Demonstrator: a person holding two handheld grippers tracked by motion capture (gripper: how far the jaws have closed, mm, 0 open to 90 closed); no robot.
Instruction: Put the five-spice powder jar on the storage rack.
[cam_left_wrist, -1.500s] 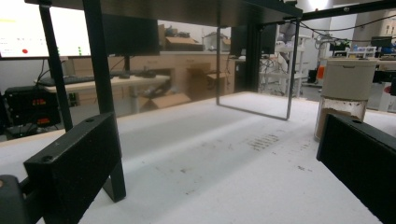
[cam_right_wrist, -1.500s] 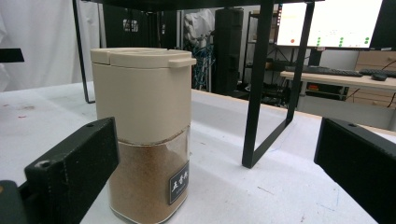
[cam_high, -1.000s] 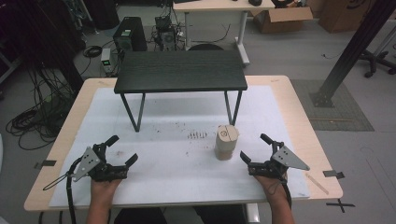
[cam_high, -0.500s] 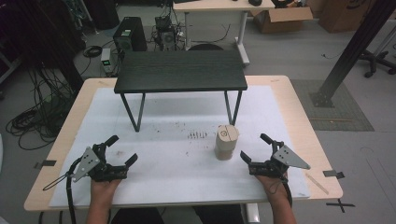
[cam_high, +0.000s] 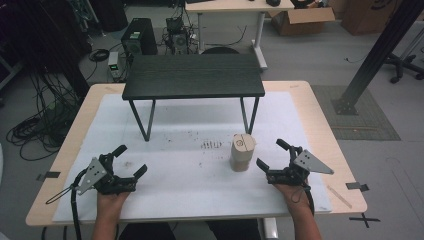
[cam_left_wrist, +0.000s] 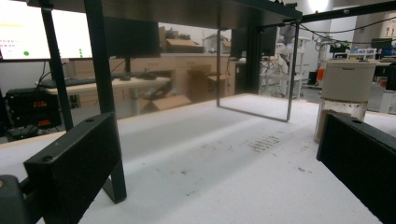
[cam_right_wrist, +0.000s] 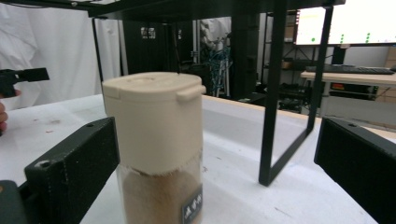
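Both hands sit low at the near edge of the white foam-covered table (cam_high: 190, 200), a black two-jaw gripper in each. The right gripper (cam_high: 276, 156) has its jaws spread wide, released, gripping nothing. Just beyond its fingertips and a touch toward the person's left stands the small clear spice jar with a beige flip-top lid (cam_high: 242, 152), upright on the table and apart from the jaws. In the right gripper view that jar (cam_right_wrist: 156, 149) looms large between the two black fingers (cam_right_wrist: 74, 177), nearer the left-hand one and partly in front of it; brown powder fills its lower part, with a small dark label at the bottom. Whether the finger touches the glass there, I can't tell; from above there is a gap.

Over to the left gripper (cam_high: 131, 161): jaws also parted, empty, resting low over the table. From its own camera the fingers (cam_left_wrist: 70, 163) frame bare white surface, with the jar (cam_left_wrist: 345, 95) far ahead, standing just above the right-hand finger, well out of reach.

Ahead of both sets of fingertips stands the low black wooden bench with thin metal legs (cam_high: 192, 82); its near right leg rises just behind the jar. A faint patch of dark specks (cam_high: 211, 145) marks the foam to the left of the jar, between the two grippers.
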